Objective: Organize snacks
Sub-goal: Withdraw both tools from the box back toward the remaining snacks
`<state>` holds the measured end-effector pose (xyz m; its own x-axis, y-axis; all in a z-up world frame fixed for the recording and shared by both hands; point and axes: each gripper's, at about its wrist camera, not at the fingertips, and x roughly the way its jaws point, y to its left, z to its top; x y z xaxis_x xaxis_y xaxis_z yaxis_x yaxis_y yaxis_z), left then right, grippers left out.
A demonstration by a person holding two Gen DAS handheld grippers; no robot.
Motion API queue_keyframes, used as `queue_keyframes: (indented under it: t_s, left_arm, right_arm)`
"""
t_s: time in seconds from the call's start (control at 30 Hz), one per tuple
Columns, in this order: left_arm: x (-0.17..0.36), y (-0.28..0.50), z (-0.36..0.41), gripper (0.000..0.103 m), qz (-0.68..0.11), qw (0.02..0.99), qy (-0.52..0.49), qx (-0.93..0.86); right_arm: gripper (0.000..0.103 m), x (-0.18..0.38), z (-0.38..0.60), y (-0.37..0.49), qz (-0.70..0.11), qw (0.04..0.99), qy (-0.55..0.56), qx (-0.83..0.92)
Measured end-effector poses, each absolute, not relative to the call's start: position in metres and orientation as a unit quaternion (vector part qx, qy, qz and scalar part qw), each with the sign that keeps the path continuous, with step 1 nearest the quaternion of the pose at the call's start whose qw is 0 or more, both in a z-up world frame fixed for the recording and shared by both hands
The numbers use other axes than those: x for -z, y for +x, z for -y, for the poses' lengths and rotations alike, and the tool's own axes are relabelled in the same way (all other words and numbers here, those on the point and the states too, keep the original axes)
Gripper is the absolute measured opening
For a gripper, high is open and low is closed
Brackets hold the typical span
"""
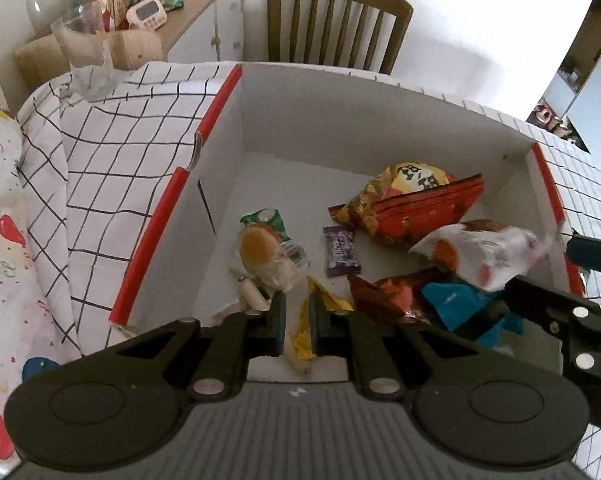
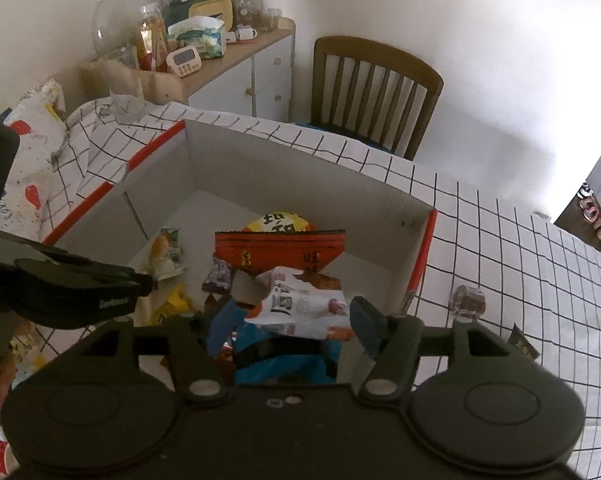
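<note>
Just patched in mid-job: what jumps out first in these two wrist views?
The big white cardboard box with red rims on the grid-patterned tablecloth, with snack packets scattered on its floor. An orange-red chip bag lies at the far right, and a green-topped bun packet toward the left. Nearest, the left gripper is pinching a yellow wrapper, while the right gripper stands open around a white snack packet.

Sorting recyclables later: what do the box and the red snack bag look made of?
The box looks like matte white cardboard: flat folded walls, red-edged flaps. The red snack bag seems glossy plastic film, crinkled with a serrated seal; hard to confirm.
</note>
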<state>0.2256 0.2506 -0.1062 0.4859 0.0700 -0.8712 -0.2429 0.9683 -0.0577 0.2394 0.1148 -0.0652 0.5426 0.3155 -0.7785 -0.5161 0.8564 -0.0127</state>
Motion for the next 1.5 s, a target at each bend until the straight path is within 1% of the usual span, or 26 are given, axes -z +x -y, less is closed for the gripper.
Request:
queue_keyframes:
  t_s: [0.13, 0.23, 0.27, 0.33, 0.67, 1.0, 1.07, 1.17, 1.3, 1.37, 1.5]
  left_arm:
    - [0.098, 0.217, -0.246, 0.012, -0.492, 0.861, -0.096, -0.086]
    - [0.09, 0.211, -0.241, 0.012, -0.484, 0.866, -0.094, -0.089]
    - [0.087, 0.209, -0.239, 0.013, -0.481, 0.867, -0.094, -0.092]
    - [0.08, 0.203, -0.235, 0.013, -0.471, 0.872, -0.092, -0.097]
    - [0.05, 0.185, -0.211, 0.013, -0.437, 0.889, -0.093, -0.101]
    - [0.024, 0.169, -0.165, 0.013, -0.403, 0.907, -0.093, -0.075]
    - [0.019, 0.165, -0.154, 0.013, -0.393, 0.912, -0.097, -0.068]
    - [0.011, 0.16, -0.137, 0.013, -0.381, 0.918, -0.096, -0.055]
    - [0.006, 0.158, -0.114, 0.013, -0.371, 0.923, -0.093, -0.038]
    - [0.006, 0.159, -0.1, 0.013, -0.373, 0.923, -0.089, -0.028]
    - [0.01, 0.163, -0.075, 0.013, -0.378, 0.922, -0.084, -0.016]
  right_arm:
    - [0.069, 0.059, -0.109, 0.235, -0.406, 0.874, -0.116, -0.239]
    - [0.07, 0.052, -0.103, 0.23, -0.403, 0.876, -0.107, -0.243]
    - [0.073, 0.051, -0.101, 0.229, -0.402, 0.876, -0.106, -0.244]
    - [0.077, 0.047, -0.096, 0.225, -0.397, 0.878, -0.105, -0.248]
    - [0.08, 0.023, -0.068, 0.21, -0.377, 0.879, -0.093, -0.276]
    - [0.083, 0.001, -0.03, 0.193, -0.358, 0.88, -0.08, -0.301]
    - [0.087, -0.003, -0.021, 0.19, -0.355, 0.88, -0.08, -0.305]
    - [0.088, -0.008, -0.003, 0.185, -0.349, 0.882, -0.078, -0.307]
    - [0.089, -0.012, 0.026, 0.181, -0.345, 0.883, -0.07, -0.31]
    - [0.091, -0.013, 0.041, 0.18, -0.343, 0.885, -0.066, -0.308]
    - [0.092, -0.013, 0.074, 0.18, -0.344, 0.888, -0.055, -0.3]
